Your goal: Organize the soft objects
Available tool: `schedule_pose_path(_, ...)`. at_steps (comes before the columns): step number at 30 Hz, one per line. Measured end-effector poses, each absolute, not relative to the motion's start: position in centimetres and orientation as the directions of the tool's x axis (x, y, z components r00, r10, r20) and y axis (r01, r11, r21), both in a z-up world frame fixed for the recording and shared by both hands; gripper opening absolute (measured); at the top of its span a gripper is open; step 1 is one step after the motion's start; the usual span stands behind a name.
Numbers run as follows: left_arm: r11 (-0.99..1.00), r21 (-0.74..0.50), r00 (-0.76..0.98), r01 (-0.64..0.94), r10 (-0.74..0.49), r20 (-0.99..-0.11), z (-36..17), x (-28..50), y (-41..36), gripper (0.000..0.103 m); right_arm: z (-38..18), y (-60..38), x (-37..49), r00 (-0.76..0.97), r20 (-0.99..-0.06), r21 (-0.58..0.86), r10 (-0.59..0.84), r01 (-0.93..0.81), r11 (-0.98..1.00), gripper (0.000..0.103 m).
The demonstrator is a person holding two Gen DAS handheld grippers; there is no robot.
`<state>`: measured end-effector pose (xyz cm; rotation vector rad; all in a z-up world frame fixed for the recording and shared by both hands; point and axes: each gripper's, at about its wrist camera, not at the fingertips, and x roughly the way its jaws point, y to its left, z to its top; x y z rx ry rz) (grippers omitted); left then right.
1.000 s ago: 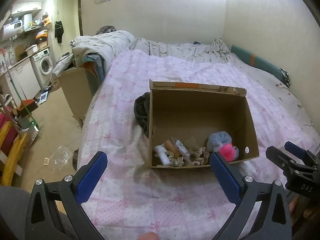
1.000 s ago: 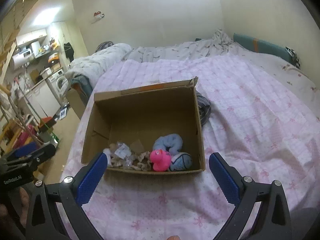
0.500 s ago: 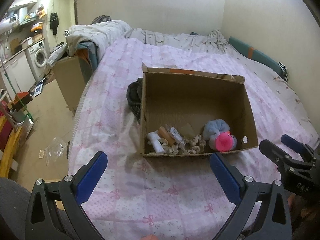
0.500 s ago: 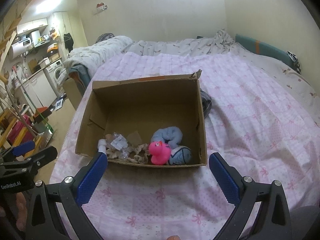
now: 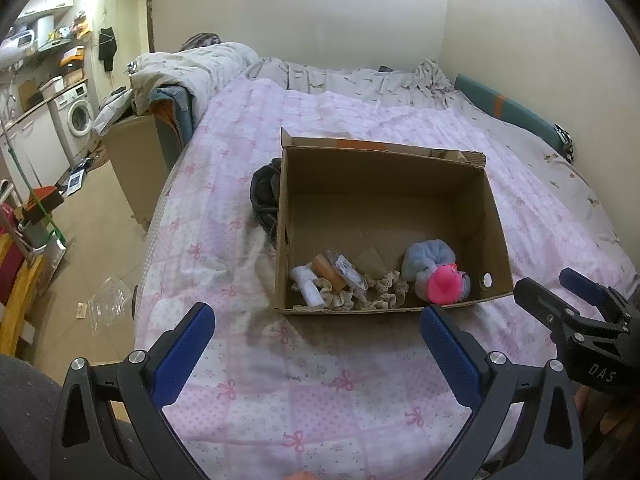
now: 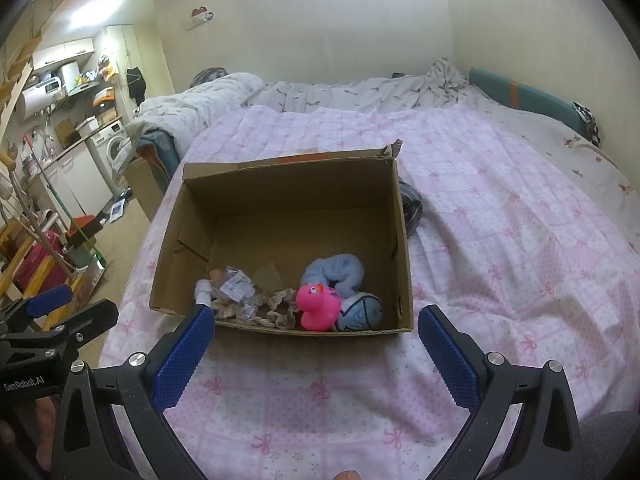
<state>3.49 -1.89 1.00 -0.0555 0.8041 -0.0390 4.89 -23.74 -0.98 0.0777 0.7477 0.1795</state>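
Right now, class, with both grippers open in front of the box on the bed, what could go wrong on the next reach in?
1. The pink duck lies against the blue plush and the ball; a grasp may catch more than one.
2. The lace scrunchies sit under the cardboard box's near wall; a finger of the right gripper may strike it.
3. The box rests on a soft quilt, so it may tip.

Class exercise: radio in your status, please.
Left gripper, right gripper: jaws open, empty. Pink duck in cardboard box, near wall. Nothing blocking.
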Motion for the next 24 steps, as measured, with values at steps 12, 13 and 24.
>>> schedule_pose_path(12,0.997,-0.07,0.692,0.013,-0.059,-0.719,0.92,3.56,-1.9,0.102,-1.01,-23.76,4.91,0.719,-0.669,0.133,0.187,-0.133,0.982,0.103)
schedule_pose_path(13,0.997,-0.072,0.692,0.012,-0.06,-0.72,0.9,3.53,-1.83,0.102,-1.01,-23.75,4.9,0.719,-0.669,0.133,0.188,-0.133,0.982,0.103)
schedule_pose_path(24,0.997,-0.076,0.692,0.011,-0.062,-0.72,0.79,3.58,-2.01,0.102,-1.01,-23.8,4.93,0.719,-0.669,0.134,0.188,-0.132,0.982,0.103)
